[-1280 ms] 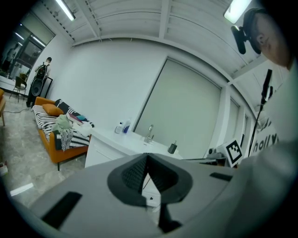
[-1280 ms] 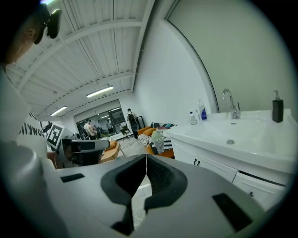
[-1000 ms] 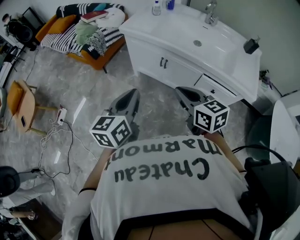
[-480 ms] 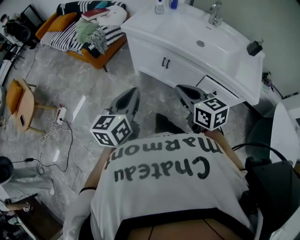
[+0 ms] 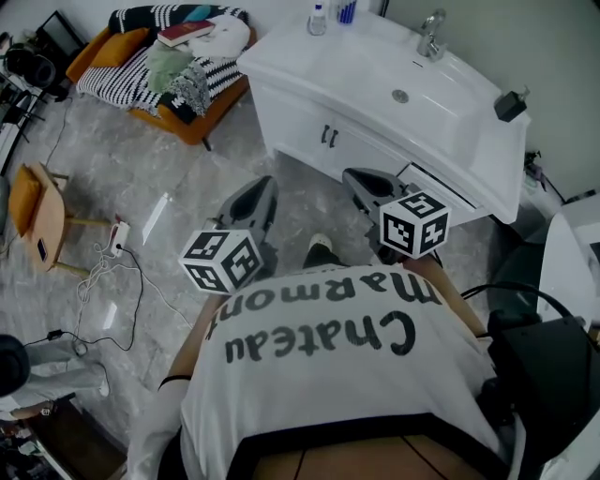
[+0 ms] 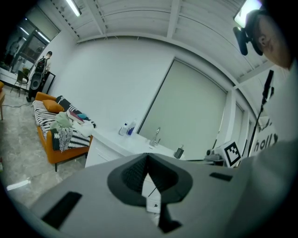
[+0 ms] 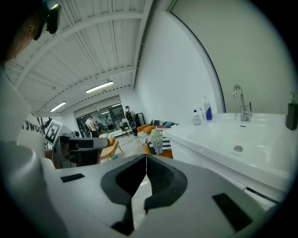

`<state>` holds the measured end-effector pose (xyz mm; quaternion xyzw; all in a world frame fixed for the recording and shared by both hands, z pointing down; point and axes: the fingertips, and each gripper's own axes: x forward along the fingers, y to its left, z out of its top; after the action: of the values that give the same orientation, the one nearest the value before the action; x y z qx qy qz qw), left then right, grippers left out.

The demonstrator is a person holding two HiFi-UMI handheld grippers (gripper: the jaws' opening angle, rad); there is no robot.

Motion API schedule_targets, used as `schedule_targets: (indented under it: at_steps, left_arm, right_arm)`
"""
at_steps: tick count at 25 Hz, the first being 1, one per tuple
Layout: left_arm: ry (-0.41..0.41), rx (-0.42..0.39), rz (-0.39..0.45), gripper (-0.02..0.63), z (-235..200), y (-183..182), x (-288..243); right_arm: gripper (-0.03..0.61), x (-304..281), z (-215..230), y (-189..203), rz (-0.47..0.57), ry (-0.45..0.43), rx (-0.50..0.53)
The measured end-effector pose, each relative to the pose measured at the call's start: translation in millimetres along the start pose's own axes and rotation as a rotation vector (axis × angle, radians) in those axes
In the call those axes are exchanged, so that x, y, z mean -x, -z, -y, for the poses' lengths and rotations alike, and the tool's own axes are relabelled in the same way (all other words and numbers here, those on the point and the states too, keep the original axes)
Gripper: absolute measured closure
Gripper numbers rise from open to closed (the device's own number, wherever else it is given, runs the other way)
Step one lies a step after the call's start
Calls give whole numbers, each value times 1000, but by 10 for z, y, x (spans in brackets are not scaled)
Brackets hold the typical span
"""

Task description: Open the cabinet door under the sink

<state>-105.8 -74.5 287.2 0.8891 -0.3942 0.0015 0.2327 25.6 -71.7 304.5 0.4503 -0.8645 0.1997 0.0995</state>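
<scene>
The white vanity (image 5: 375, 155) with its sink (image 5: 398, 94) stands at the upper right of the head view. Its two cabinet doors (image 5: 305, 141) are closed, with a pair of dark handles (image 5: 328, 137) at the seam. My left gripper (image 5: 266, 183) is shut and empty, pointing at the floor in front of the vanity. My right gripper (image 5: 352, 175) is also shut and empty, a short way from the cabinet front. The left gripper view has shut jaws (image 6: 148, 156) aimed at the vanity (image 6: 109, 146). In the right gripper view the shut jaws (image 7: 146, 158) sit below the basin (image 7: 237, 139).
An orange sofa (image 5: 169, 70) piled with clothes stands left of the vanity. A wooden chair (image 5: 42, 211) and a power strip with cables (image 5: 117, 239) lie at the left. Bottles (image 5: 328, 14) and a faucet (image 5: 429, 33) are on the counter. A black unit (image 5: 544, 375) sits at my lower right.
The vanity has drawn closer as I step toward it. A foot now shows between the two grippers. Both grippers stay shut.
</scene>
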Motion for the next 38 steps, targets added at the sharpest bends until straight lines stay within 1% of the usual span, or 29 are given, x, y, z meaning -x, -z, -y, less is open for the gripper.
schedule_targets:
  at_steps: [6, 21, 25, 31, 38]
  left_arm:
    - [8, 1, -18, 606, -117, -128, -302]
    - [27, 10, -53, 606, -337, -409, -1140]
    - [17, 11, -66, 606, -411, -469, -1331]
    - [0, 23, -100, 606, -512, -480, -1590]
    - [-10, 4, -106, 606, -665, -559, -1828]
  right_arm:
    - [566, -171, 276, -109, -9, 16, -25]
    - [567, -582, 1023, -453, -12, 31, -43]
    - [566, -695, 1168, -536, -21, 22, -51]
    - [568, -843, 1411, -542, -42, 12, -77]
    - [566, -1089, 1647, -627, -25, -1, -96]
